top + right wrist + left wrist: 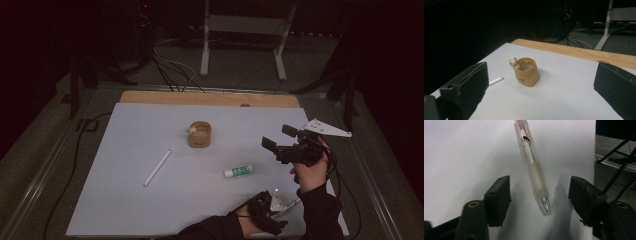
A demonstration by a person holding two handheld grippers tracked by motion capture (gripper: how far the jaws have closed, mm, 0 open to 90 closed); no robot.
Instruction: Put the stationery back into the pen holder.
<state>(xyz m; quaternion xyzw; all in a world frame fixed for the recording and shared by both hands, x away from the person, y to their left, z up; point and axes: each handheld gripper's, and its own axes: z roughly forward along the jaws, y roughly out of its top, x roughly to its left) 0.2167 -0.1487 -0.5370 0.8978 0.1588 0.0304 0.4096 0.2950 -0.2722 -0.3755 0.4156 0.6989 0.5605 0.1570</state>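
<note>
- Left tongs [540,195] stand apart around a clear plastic pen with a frosted grip [534,167], not touching it; the pen lies on the pale worktop [461,157].
- Right tongs [540,87] gape wide, empty, facing a tan bear-trimmed pot [526,71].
- The pot's small print is unreadable.

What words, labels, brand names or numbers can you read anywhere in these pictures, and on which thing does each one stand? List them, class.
Nothing can be quoted; every mark is too small or blurred.
Glue stick: green label, print too small to read.
Tan pen holder: small dark mark low on its front, unreadable.
Pen: red print along the clear barrel, blurred.
White stick: no marking seen.
</note>
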